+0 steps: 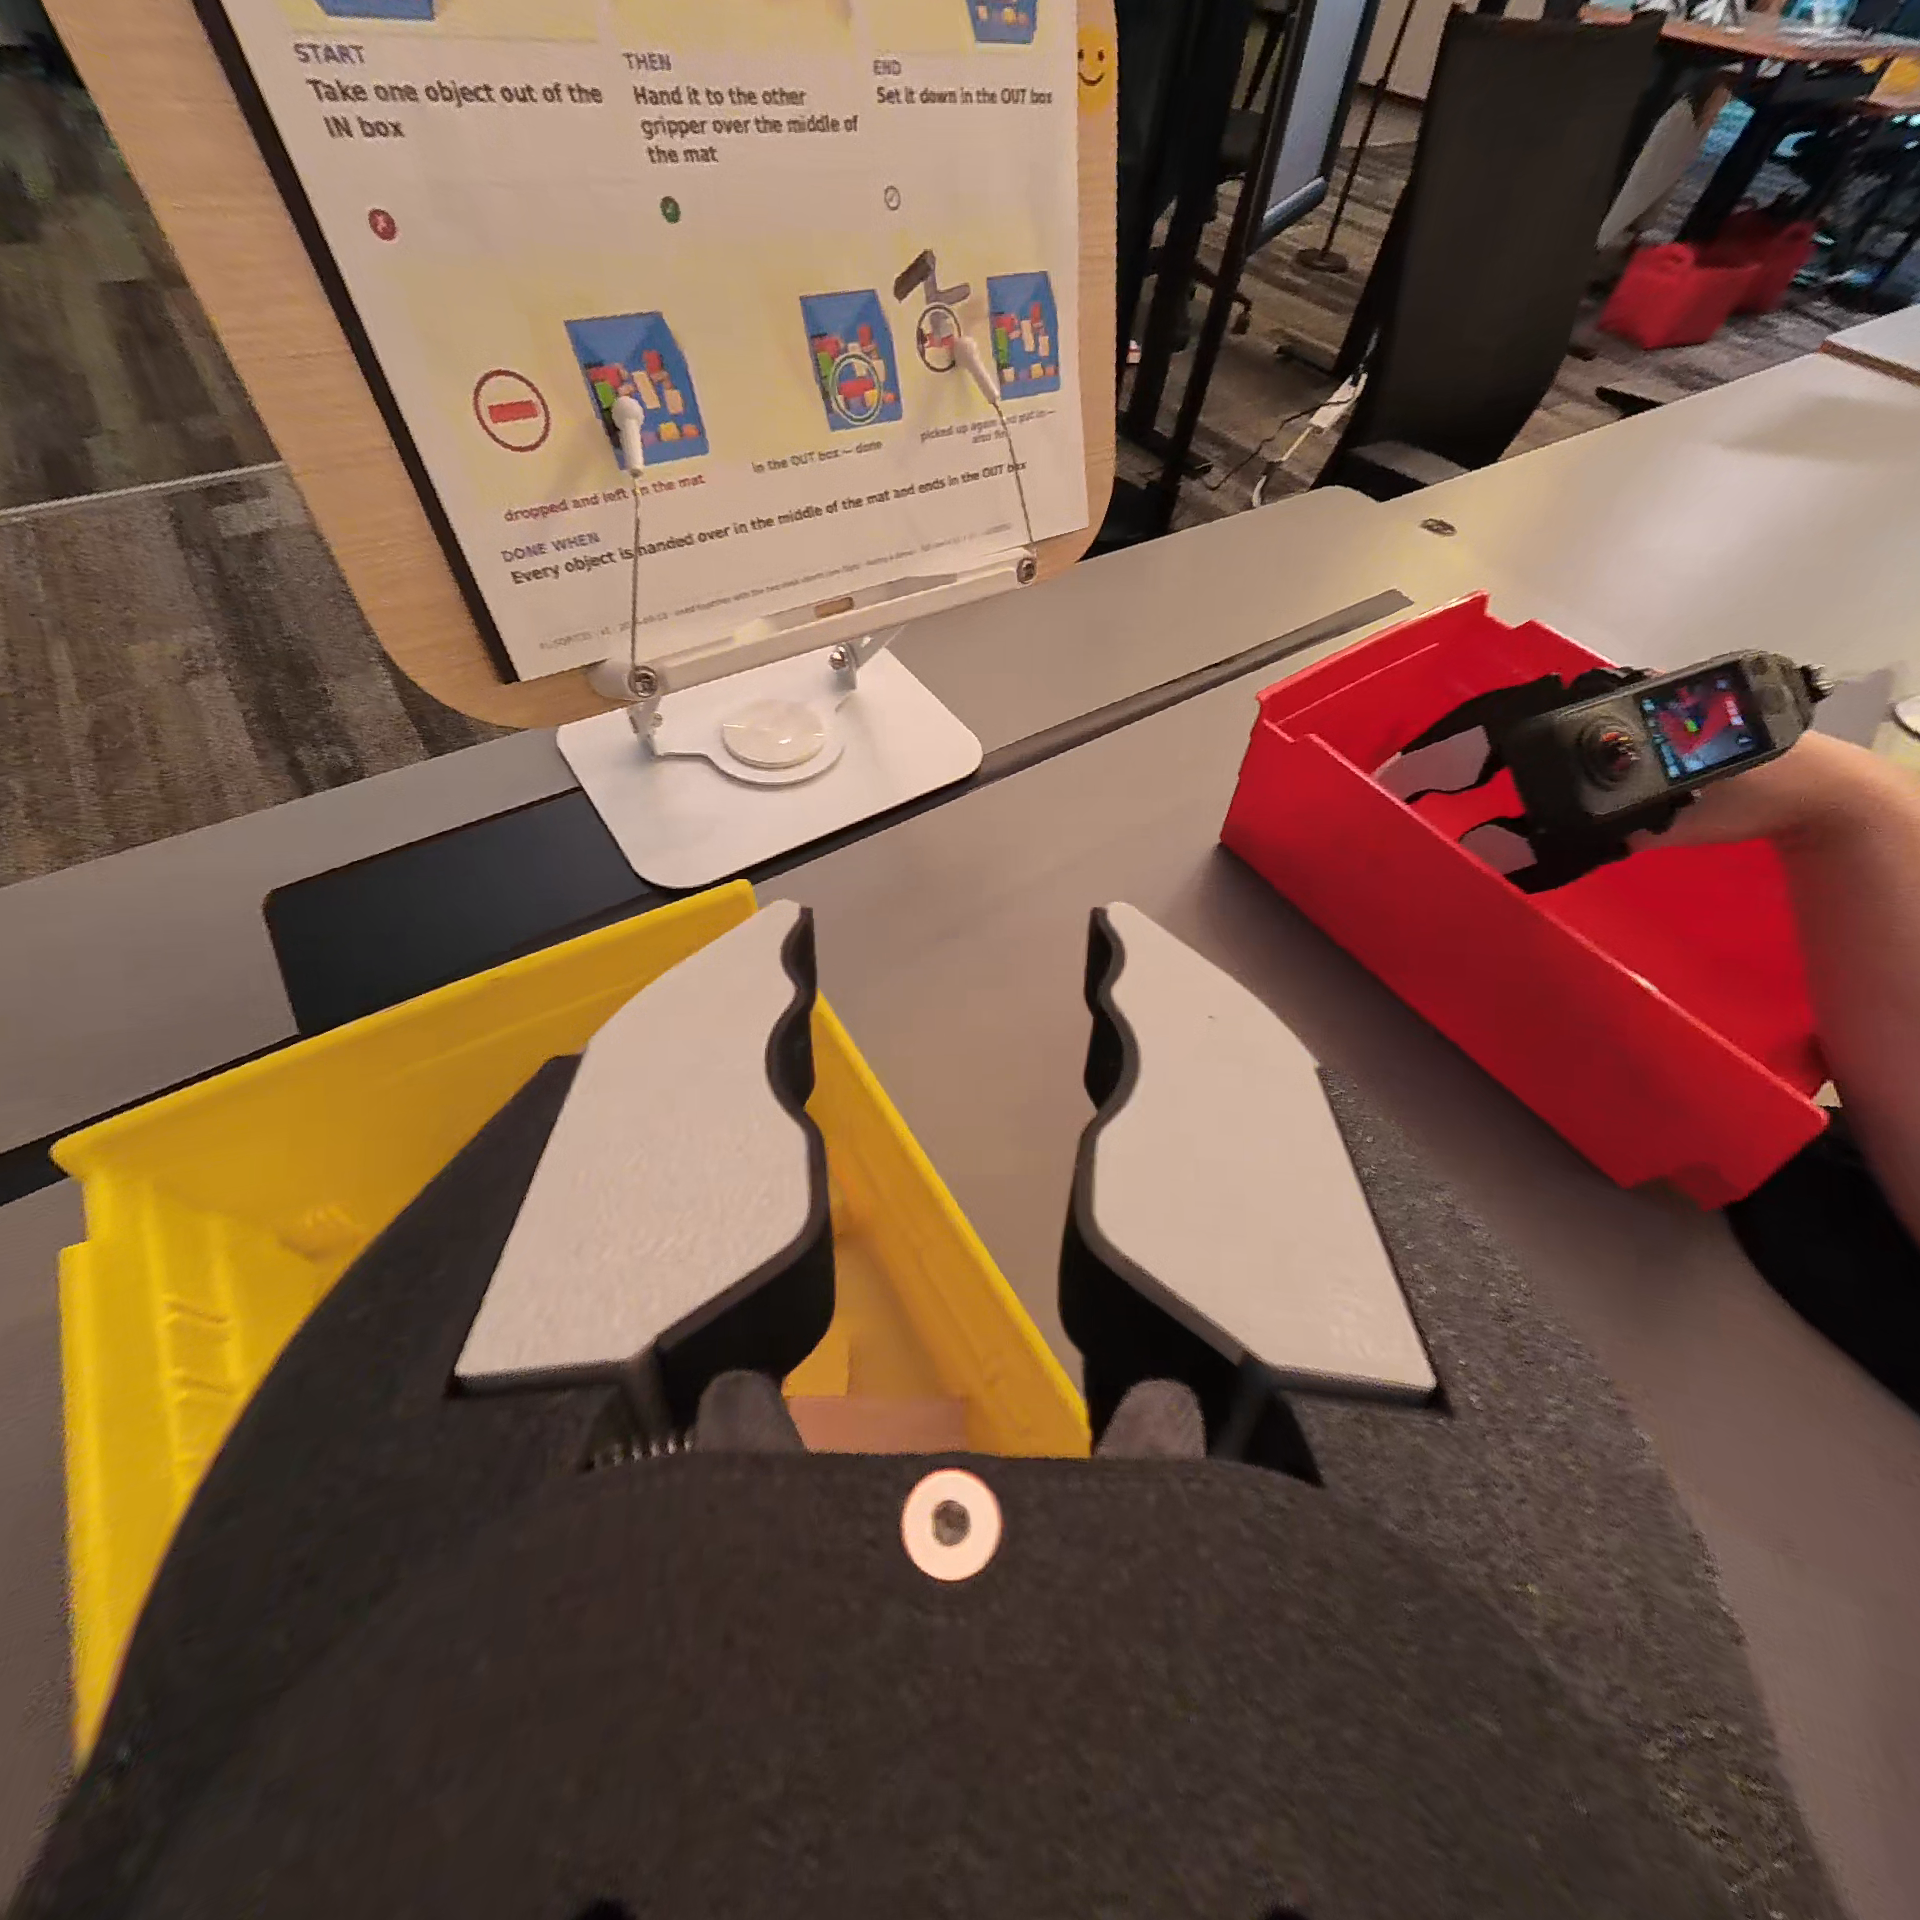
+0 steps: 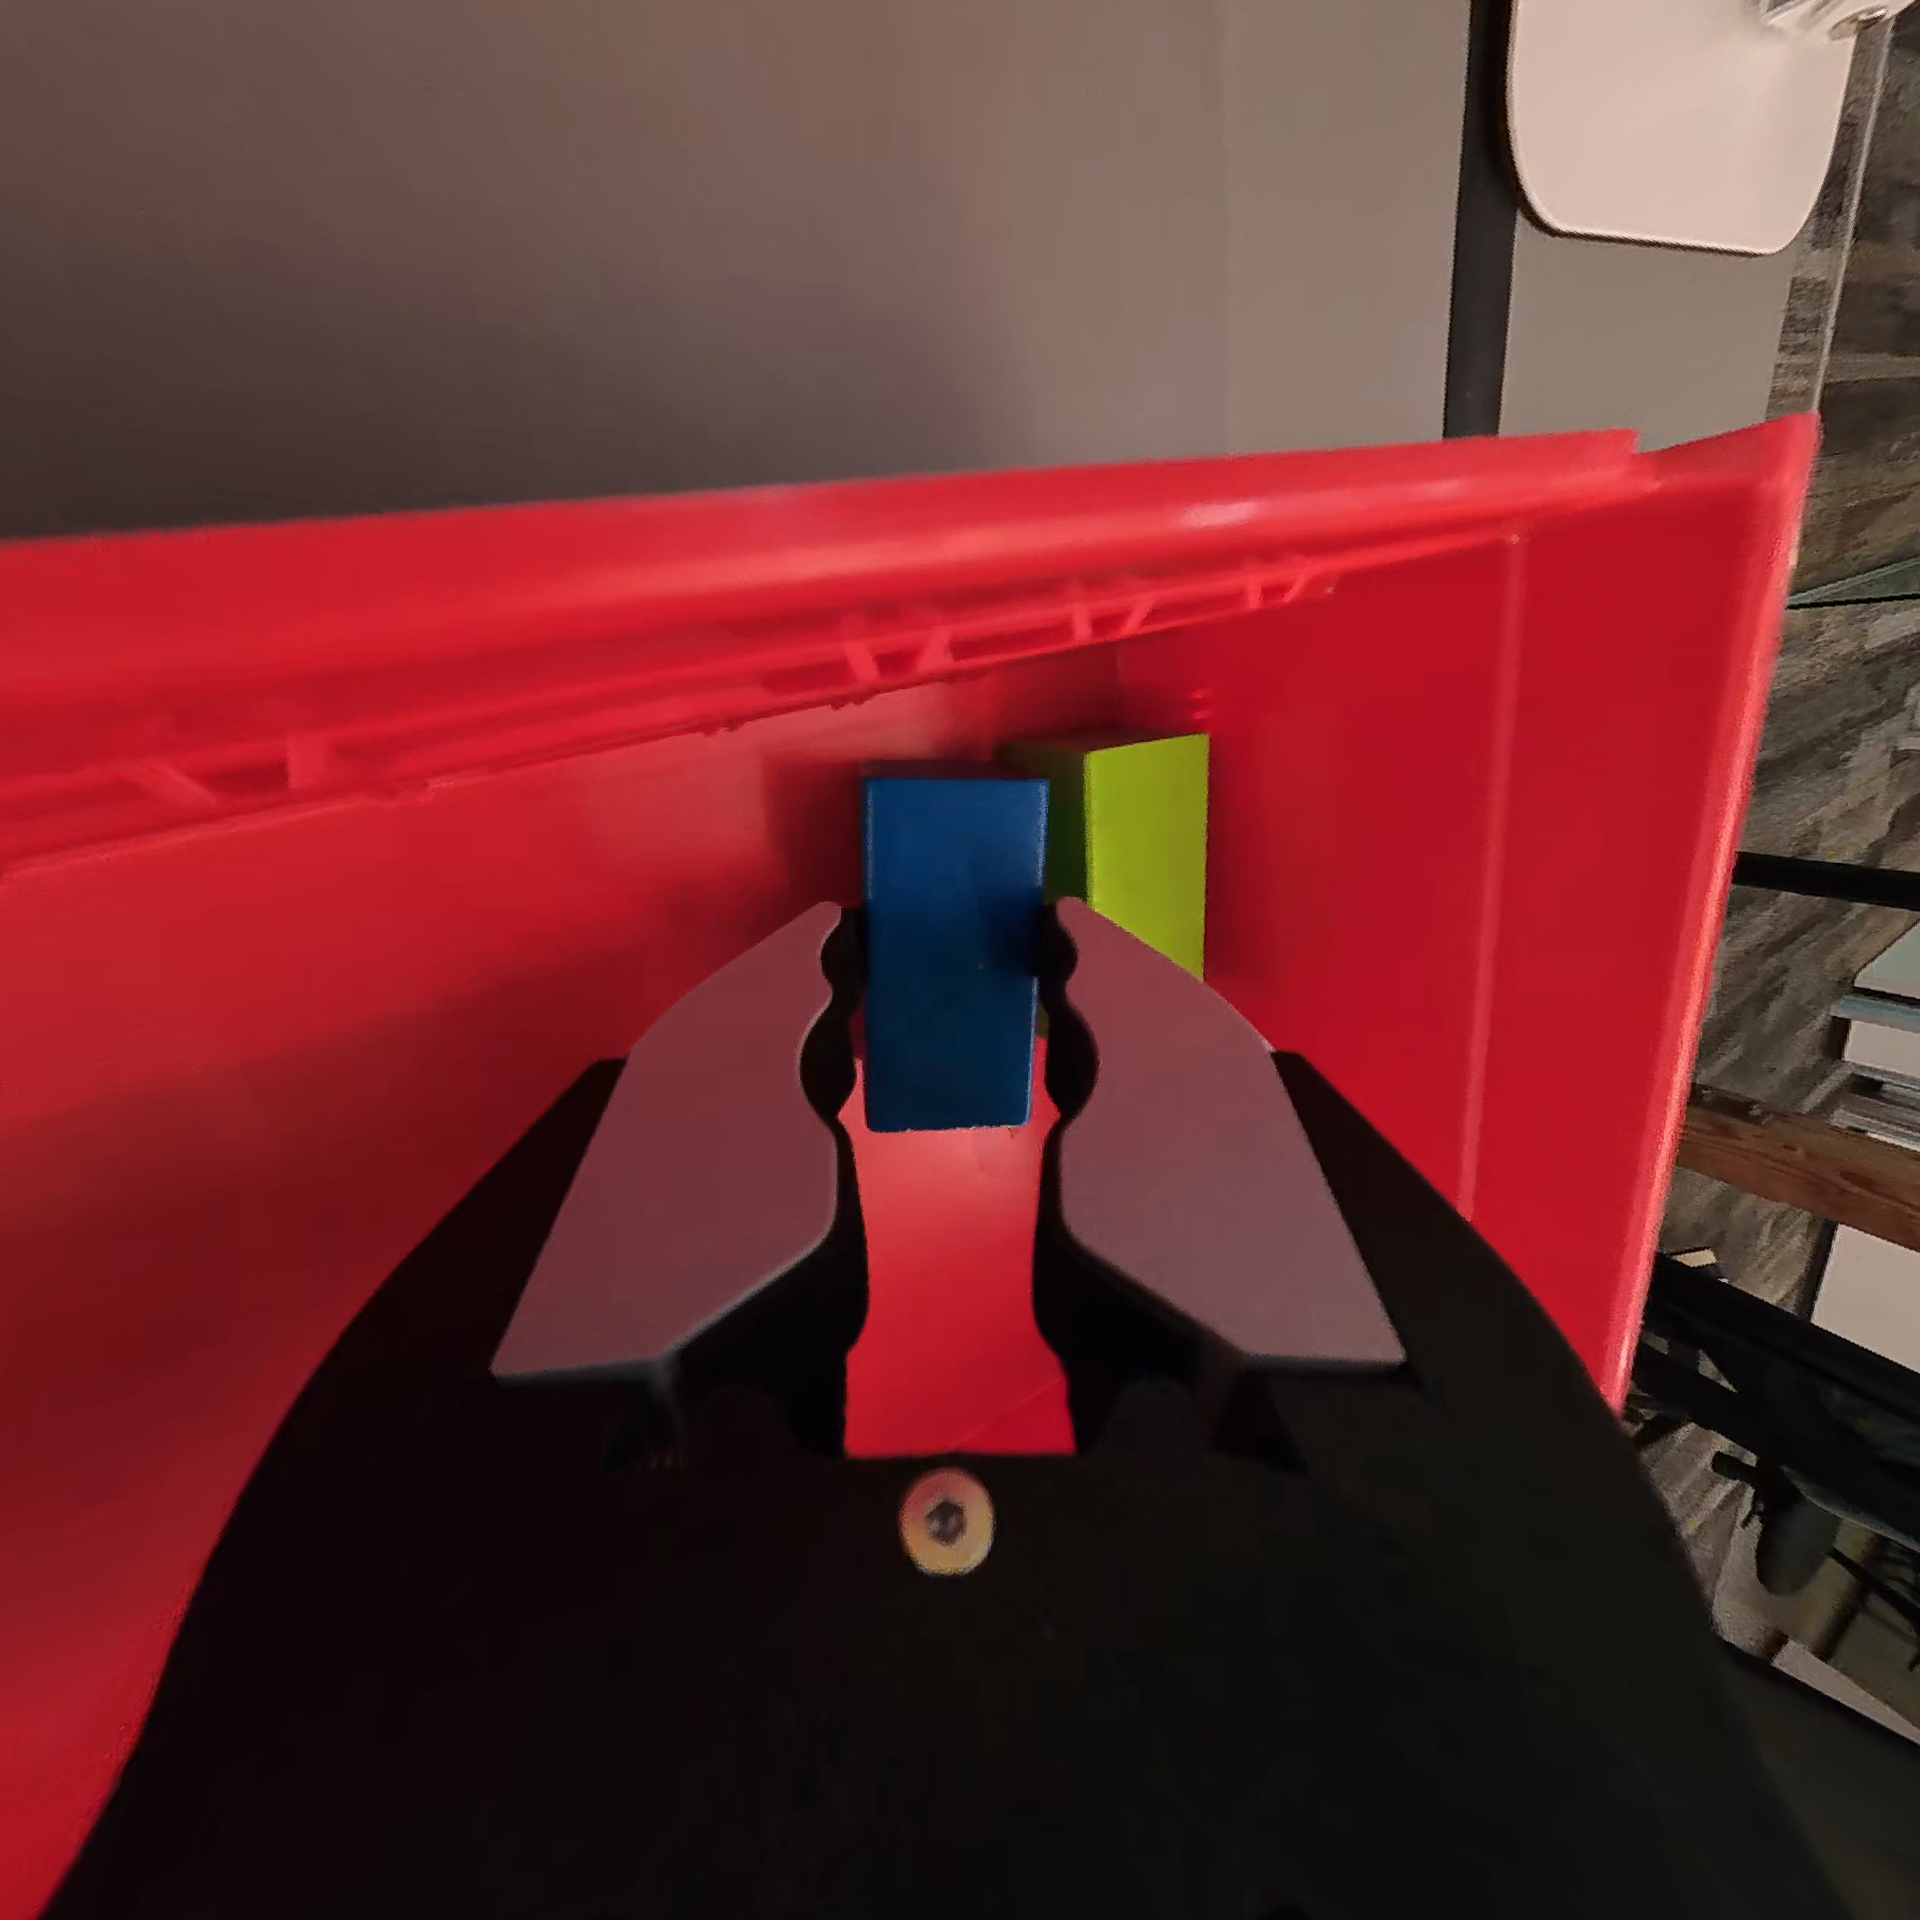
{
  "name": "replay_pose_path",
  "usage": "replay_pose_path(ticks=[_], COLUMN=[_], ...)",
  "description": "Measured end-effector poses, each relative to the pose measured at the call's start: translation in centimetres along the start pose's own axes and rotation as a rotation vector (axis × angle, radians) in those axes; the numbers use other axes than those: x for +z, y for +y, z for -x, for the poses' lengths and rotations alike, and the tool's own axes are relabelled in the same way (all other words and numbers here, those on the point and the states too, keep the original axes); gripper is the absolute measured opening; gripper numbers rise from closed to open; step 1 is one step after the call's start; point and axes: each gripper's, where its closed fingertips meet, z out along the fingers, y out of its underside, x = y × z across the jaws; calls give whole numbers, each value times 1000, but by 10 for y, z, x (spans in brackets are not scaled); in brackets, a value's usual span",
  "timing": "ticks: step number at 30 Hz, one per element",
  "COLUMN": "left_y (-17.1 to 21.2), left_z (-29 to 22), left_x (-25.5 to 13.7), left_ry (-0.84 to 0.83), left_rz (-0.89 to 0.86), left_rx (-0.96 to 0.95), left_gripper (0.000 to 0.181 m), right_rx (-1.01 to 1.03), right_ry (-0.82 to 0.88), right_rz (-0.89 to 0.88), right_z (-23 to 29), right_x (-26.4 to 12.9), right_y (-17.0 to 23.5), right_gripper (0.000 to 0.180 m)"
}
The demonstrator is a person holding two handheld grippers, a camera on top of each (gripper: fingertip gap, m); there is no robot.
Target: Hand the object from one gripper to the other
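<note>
Only right view shows blue block (image 2: 951,956), seemingly pinched by right tool (image 2: 948,920).

Inside the red bin (image 2: 1351,935), the right claw (image 2: 948,940) has its fingertips closed against the two sides of a blue block (image 2: 951,935). A green block (image 2: 1143,842) stands just behind it, near the bin's far corner. Grey tabletop (image 2: 623,260) lies beyond the rim.

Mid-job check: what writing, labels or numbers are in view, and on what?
Printed instruction sheet on the white stand: headings, steps and captions are legible, but I won't copy the wording.
Its bottom line of fine print: too small to read.
Red bin, yellow bin, blue block, green block: no writing seen.
</note>
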Motion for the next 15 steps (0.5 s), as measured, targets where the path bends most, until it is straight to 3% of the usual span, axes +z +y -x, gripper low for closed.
replay_pose_path(ticks=[15], left_y=[9], left_z=[2], left_x=[3], left_ry=[1], left_rz=[55], left_rx=[-1], left_gripper=[50], right_rx=[15], right_ry=[43], right_rz=[-17], right_z=[-7], right_x=[-5], right_y=[-1], right_gripper=[36])
